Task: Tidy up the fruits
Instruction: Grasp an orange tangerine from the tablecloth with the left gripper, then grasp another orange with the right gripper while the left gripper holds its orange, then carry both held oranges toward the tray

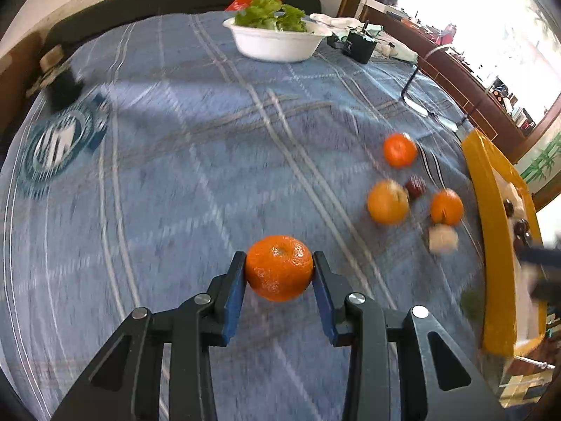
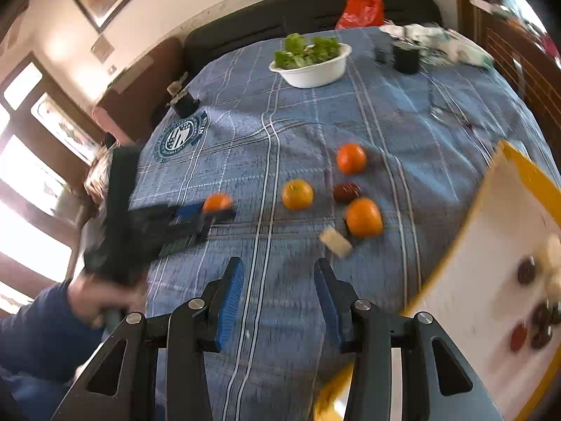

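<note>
Left hand-held gripper (image 1: 278,273) is clamping a mandarin (image 1: 279,267) above the blue-clothed surface (image 1: 193,161), right hand-held gripper (image 2: 278,294) is hanging apart and empty; carrying it to the yellow tray (image 1: 491,210) is probably coming next.

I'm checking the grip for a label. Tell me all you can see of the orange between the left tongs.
The orange is round, slightly flattened, bright with dimpled glossy peel, its pale stem scar facing up toward the camera. The left tongs clamp it on both sides with blue pads. It is over the blue checked tablecloth.
</note>
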`<control>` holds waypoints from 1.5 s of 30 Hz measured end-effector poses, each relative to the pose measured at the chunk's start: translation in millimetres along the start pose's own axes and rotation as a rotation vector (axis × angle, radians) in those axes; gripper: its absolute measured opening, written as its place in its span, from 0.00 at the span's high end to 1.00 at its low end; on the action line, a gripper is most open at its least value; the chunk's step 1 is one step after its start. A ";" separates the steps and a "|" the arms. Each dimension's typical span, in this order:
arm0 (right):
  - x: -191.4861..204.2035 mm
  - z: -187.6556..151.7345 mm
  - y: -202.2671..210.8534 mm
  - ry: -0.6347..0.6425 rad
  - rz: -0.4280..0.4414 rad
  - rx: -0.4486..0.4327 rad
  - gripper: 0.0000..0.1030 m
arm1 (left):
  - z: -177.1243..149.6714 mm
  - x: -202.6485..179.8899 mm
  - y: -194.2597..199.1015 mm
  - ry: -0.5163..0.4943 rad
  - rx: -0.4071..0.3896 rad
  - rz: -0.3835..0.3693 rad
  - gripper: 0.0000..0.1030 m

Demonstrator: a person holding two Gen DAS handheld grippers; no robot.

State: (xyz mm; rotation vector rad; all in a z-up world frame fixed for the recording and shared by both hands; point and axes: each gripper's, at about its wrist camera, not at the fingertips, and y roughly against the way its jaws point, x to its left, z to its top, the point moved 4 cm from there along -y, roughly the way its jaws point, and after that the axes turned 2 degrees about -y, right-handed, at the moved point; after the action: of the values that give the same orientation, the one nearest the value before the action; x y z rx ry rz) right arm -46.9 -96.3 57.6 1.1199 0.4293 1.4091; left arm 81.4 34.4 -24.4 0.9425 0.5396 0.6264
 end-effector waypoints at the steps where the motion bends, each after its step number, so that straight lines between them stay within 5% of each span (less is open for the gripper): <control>1: 2.3 5.3 -5.7 0.012 -0.004 0.003 0.55 | -6.3 -0.7 3.8 -0.001 -0.001 0.001 0.65; 11: -3.4 46.0 -79.2 0.083 -0.137 0.090 0.56 | -44.9 -18.0 22.7 -0.037 0.008 -0.001 0.65; 21: -5.9 52.6 -115.4 0.090 -0.153 0.144 0.64 | -45.6 -18.2 22.6 -0.042 0.006 0.002 0.65; 38: 32.5 -17.9 -42.2 0.076 -0.029 0.061 0.64 | -45.6 -28.0 22.7 -0.028 -0.021 0.039 0.65; 45: 17.2 -26.9 -12.0 0.020 0.005 0.009 0.64 | -36.9 -49.1 29.2 -0.069 -0.043 0.033 0.65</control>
State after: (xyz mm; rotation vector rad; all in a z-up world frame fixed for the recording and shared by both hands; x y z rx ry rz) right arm -58.8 -68.6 41.6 1.1156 0.4474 1.4250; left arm 14.9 33.9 -9.6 0.9304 0.4480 0.6305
